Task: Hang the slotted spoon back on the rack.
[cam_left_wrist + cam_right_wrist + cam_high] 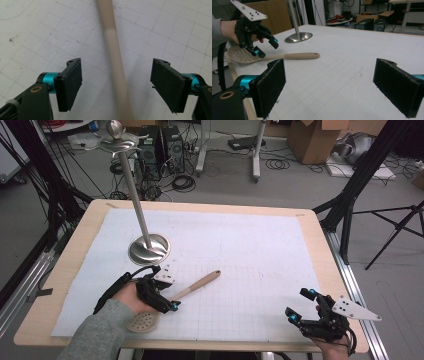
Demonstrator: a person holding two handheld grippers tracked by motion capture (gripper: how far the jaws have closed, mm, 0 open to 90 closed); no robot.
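Note:
A slotted spoon [200,282] with a beige perforated head and a wooden handle lies flat on the white grid mat [250,245], its head toward the front left. My left gripper [169,302] hovers open over the spoon's neck. In the left gripper view the spoon's handle [113,50] runs up between the two jaws, touching neither, with my left gripper [117,65] wide open. My right gripper [298,303] rests open near the front right edge, holding nothing. The right gripper view shows my right gripper [329,65] facing the spoon [297,56] and the left gripper [267,48].
A metal stand [149,250] with a round base and a tall tilted-looking pole stands at the mat's left rear, just behind the left hand. The wooden table rim [80,235] frames the mat. Computers, boxes, cables and tripod legs sit on the floor beyond.

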